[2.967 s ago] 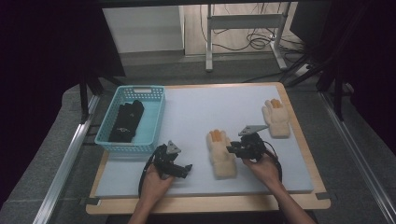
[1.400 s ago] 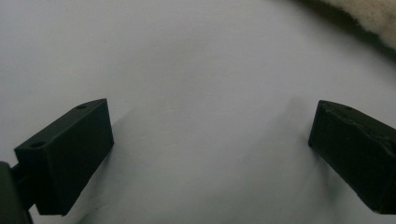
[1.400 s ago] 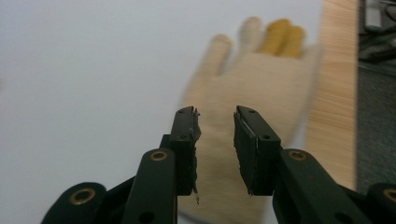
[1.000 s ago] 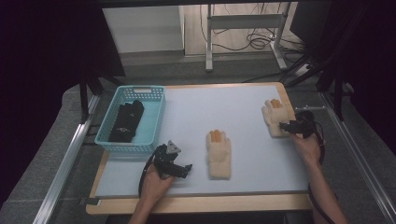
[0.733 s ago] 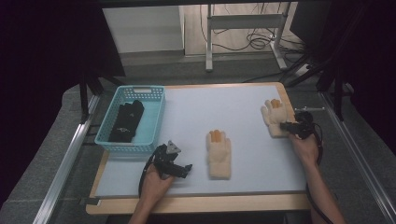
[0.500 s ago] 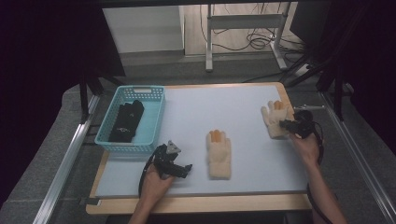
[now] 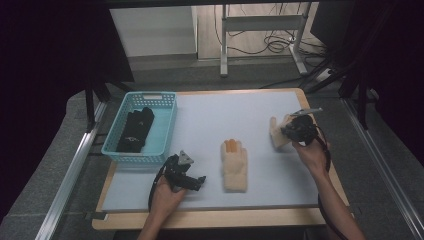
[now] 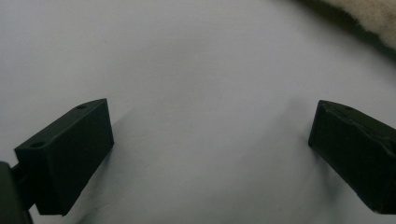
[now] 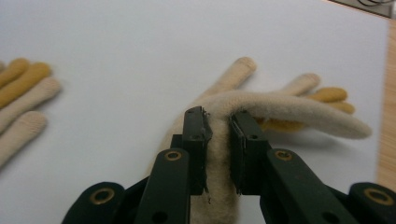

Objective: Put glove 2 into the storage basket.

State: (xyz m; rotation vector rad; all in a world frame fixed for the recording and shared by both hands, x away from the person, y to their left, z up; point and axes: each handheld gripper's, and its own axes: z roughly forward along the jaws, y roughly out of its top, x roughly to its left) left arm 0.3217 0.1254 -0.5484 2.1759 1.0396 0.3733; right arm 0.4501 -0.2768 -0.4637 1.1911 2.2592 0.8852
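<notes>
Right glove (image 7: 278, 134) is pinched by the R gripper (image 7: 294, 131) near the mat's (image 7: 240, 115) right edge, just off the surface at the pinched part. No brand, label or writing can be read on the gloves, basket or grippers.

Vs the earlier frames: 3 s ago the R gripper was at the mid glove (image 7: 234, 162), w/ the right glove lying flat by the far right edge. A sec ago the gripper was beside that glove w/ wider jaws; jaws have just been closing, and fabric is now clamped between them. Glove is now seen shifted inward and bunched. L gripper (image 7: 186, 175) and the mid glove are seen unchanged; basket (image 7: 165, 117) w/ black gloves (image 7: 135, 131) likewise.

Betw. views: in the R gripper view the pads (image 9: 198, 135) are seen squeezed narrow on a fold of beige fabric (image 9: 261, 109), w/ a ridge lifted over the orange-tipped fingers; the mid glove's fingertips (image 9: 21, 93) are seen at its left edge. The high view gives none of that grip detail, but places the basket at the mat's left. In the L gripper view the jaws are held wide over bare mat (image 8: 201, 93), nothing betw. them, a fuzzy beige edge (image 8: 369, 14) at top right.
</notes>
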